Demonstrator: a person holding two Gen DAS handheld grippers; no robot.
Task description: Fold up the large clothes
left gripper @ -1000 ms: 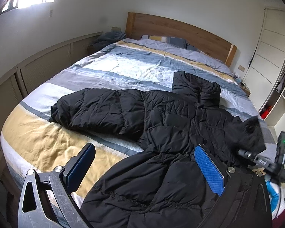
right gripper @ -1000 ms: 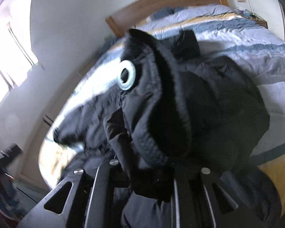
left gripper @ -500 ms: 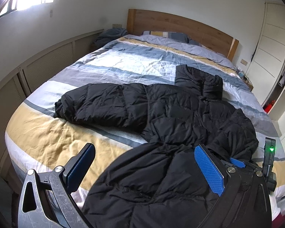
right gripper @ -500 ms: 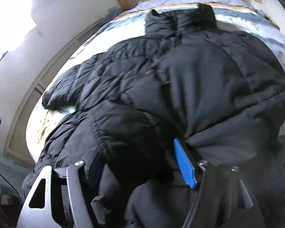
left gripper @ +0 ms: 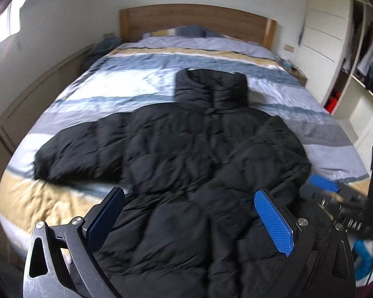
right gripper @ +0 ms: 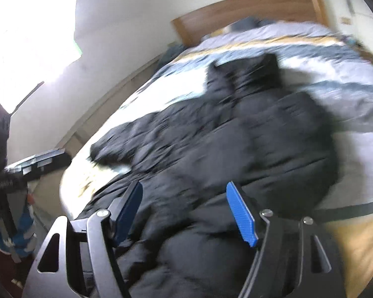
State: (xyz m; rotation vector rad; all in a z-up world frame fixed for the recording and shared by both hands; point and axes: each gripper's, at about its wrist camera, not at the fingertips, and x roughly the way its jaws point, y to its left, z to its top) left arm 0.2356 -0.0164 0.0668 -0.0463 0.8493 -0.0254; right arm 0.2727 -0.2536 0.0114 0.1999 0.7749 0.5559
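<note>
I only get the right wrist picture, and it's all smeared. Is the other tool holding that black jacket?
Observer: No. In the left wrist view the left tool is open above the black jacket, with nothing between its pads.
Operator: What's on the far right of the room?
Observer: An open wardrobe with clothes hanging inside.
Operator: Does my own tool show there?
Observer: Yes, the right tool shows at the jacket's right edge, one blue pad visible.

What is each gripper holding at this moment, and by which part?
Nothing is held. The left gripper and the right gripper are both open above the black puffer jacket, which lies on the bed.
</note>
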